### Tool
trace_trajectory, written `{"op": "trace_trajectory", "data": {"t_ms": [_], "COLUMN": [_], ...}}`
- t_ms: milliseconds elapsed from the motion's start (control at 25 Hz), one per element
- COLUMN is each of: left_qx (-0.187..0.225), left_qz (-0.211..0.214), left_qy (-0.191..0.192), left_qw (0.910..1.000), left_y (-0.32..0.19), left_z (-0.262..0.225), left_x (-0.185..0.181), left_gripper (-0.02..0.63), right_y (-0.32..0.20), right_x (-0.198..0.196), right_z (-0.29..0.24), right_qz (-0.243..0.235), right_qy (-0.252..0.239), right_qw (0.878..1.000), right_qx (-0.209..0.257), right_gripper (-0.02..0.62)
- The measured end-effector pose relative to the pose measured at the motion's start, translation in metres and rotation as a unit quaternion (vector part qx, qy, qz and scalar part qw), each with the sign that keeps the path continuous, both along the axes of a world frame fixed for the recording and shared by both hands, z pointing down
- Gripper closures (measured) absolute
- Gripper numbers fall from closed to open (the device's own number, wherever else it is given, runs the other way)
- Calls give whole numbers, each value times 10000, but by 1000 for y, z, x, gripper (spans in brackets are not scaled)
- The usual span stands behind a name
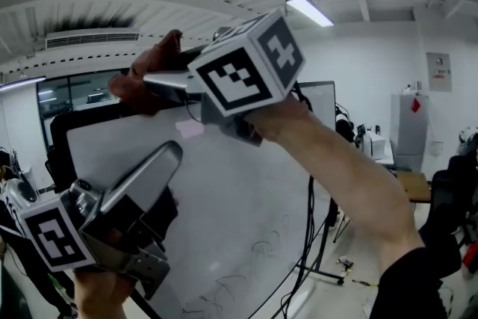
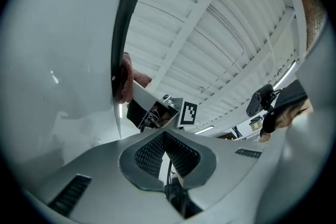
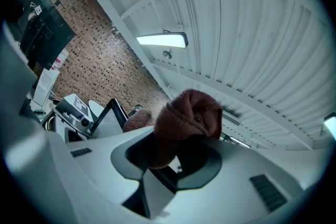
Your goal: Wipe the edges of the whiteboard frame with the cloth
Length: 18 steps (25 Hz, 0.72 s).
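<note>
Right gripper (image 1: 166,83) is way up at about 11 o'clock in the head view. Its jaws are clamped on the brown cloth (image 1: 146,75), and a wad of it bunches out past the tips. The cloth sits right at the top edge of the whiteboard (image 1: 224,205), near the upper left corner. In the left gripper view it's pushed right up against the dark frame (image 2: 124,23), roughly 10 o'clock from that gripper's jaws.

Left gripper (image 1: 166,159) hangs low at 8 o'clock in the head view, in front of the board. Its jaws are pressed together with nothing between them, and the tips point up toward 1 o'clock.

The person's forearm (image 1: 351,175) runs from 5 o'clock up to the right gripper. There are some faint scribbles (image 1: 254,258) on the lower part of the board. A ceiling light (image 1: 308,10) is lit at about 1 o'clock.
</note>
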<state>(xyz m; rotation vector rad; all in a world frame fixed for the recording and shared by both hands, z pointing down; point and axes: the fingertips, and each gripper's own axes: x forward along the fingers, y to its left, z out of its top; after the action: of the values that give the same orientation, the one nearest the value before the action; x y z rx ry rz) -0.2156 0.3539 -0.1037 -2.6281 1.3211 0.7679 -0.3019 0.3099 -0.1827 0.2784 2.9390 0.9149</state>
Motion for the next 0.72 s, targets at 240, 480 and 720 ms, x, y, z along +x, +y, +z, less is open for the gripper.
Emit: {"op": "trace_trajectory", "data": {"t_ms": [240,480,720], "left_qx": [-90,-109,-100], "left_qz": [-164,5,276], "left_qy": [6,-38,-79], "left_qw": [9998,9999,9995], "left_y": [-6,-10,-18], "left_z": [6,11,16], "left_x": [-10,-2,10], "left_gripper": [618,618,618], "right_y": [-8,-11,-18], "right_x": [-3,-3,-10], "right_z": [-3,-3,-2], "right_qz": [-125,20,227], "right_qy": [9,25,89], "right_qw": [9997,9996,9994], "right_qx": [-216,-276,-261], "right_gripper": [477,477,477]}}
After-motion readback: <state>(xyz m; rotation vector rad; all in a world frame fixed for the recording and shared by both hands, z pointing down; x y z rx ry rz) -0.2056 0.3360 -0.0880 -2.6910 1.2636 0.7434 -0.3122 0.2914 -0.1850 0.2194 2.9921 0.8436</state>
